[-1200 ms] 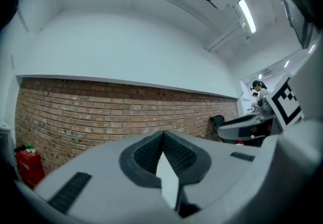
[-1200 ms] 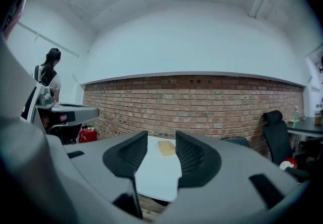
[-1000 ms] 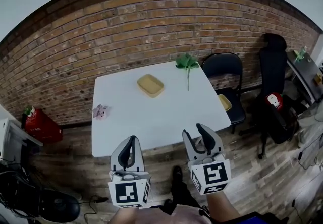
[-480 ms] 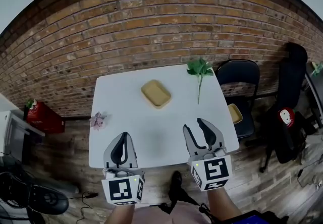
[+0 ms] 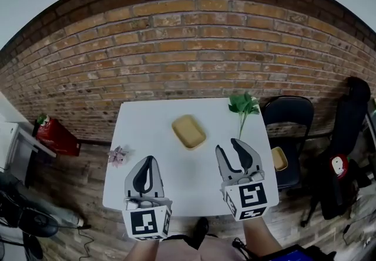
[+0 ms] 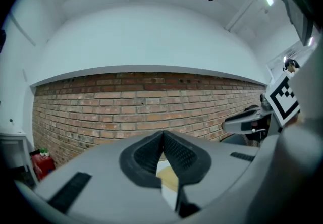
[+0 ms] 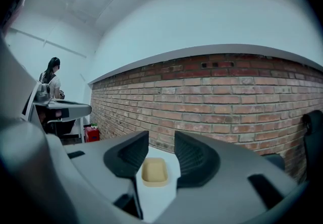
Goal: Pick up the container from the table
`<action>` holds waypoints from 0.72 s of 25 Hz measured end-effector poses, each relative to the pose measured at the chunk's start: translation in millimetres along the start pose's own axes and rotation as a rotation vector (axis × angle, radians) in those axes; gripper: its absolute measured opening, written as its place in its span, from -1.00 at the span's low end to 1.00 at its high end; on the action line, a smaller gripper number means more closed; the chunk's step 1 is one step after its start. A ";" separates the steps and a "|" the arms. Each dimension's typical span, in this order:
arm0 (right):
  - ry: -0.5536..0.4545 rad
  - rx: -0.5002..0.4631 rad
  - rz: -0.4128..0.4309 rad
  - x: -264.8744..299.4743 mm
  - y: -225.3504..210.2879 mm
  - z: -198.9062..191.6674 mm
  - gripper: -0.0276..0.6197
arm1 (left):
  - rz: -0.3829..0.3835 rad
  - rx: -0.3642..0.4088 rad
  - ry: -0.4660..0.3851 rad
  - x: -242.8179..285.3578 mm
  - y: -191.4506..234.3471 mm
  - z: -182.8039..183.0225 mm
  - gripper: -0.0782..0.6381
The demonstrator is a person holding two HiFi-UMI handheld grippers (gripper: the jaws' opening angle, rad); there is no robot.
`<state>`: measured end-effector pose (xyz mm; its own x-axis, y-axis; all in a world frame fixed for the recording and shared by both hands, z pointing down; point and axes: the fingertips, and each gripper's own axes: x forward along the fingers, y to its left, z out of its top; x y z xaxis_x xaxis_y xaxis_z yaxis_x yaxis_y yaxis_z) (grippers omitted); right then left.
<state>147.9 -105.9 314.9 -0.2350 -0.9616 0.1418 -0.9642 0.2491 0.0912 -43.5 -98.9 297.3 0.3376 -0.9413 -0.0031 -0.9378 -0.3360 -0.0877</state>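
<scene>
You've got a tan container [image 5: 188,131] on a white table [image 5: 153,136], w/ green sprig [image 5: 243,103] at 2 o'clock of it, pink flower [image 5: 118,156] at 8; wall [image 5: 176,48] is red-brown brick.

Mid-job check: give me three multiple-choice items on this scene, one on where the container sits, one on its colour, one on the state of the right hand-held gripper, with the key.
1. Where is the container?
A on the floor
B on the white table
C on a shelf

2. What colour is the container?
A tan
B blue
C black

3. How do the jaws of the right hand-held gripper stand?
A shut on the container
B shut with nothing in them
C apart and empty

Key:
1 B, the head view shows it lying on the table top near the middle.
2 A, it looks tan in every view.
3 C, the right gripper view shows a gap between the jaws with the container farther off. The jaws have just been closing a little with nothing between them.
</scene>
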 end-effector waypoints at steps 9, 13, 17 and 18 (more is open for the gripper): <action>-0.042 -0.049 0.029 40.8 -16.4 28.2 -0.43 | 0.081 0.007 -0.033 17.9 25.9 9.3 -0.76; -0.041 -0.065 0.038 56.1 -16.8 34.0 -0.43 | 0.093 -0.002 -0.024 26.7 35.4 5.3 -0.76; -0.017 -0.073 0.040 77.7 -20.5 29.0 -0.44 | 0.097 -0.019 0.000 41.3 47.3 -6.4 -0.76; -0.008 -0.072 0.043 83.6 -20.7 26.7 -0.44 | 0.103 -0.023 0.004 45.3 51.4 -9.0 -0.76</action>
<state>144.9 -194.5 298.6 -0.2772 -0.9506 0.1394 -0.9419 0.2975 0.1561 -77.1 -159.0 301.6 0.2388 -0.9710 -0.0071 -0.9692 -0.2379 -0.0642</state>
